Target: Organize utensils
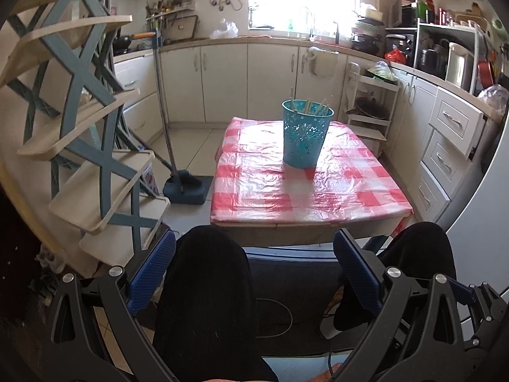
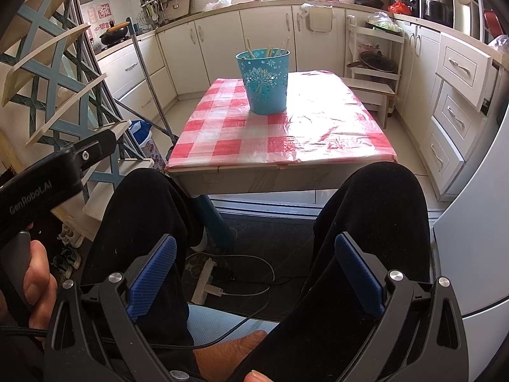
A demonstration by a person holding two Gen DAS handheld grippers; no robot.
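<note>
A turquoise perforated bucket (image 1: pixel 306 133) stands upright on a small table with a red-and-white checked cloth (image 1: pixel 254 187). Several wooden utensil handles (image 1: pixel 313 103) stick out of its top. The bucket (image 2: pixel 265 82) and handles (image 2: pixel 270 49) also show in the right wrist view, on the same table (image 2: pixel 334 127). My left gripper (image 1: pixel 254 254) is open and empty, held low over the person's black-trousered knees, well short of the table. My right gripper (image 2: pixel 256 258) is open and empty, also over the knees. The left gripper's body (image 2: pixel 41 178) shows at left in the right wrist view.
A blue-and-cream folding rack (image 1: pixel 79 121) stands left of the table. A broom and dustpan (image 1: pixel 186 184) lean beside it. White cabinets (image 1: pixel 248 79), a small white shelf cart (image 1: pixel 369 108) and drawers (image 1: pixel 445 146) ring the room. A power strip and cables (image 2: pixel 206 281) lie on the floor.
</note>
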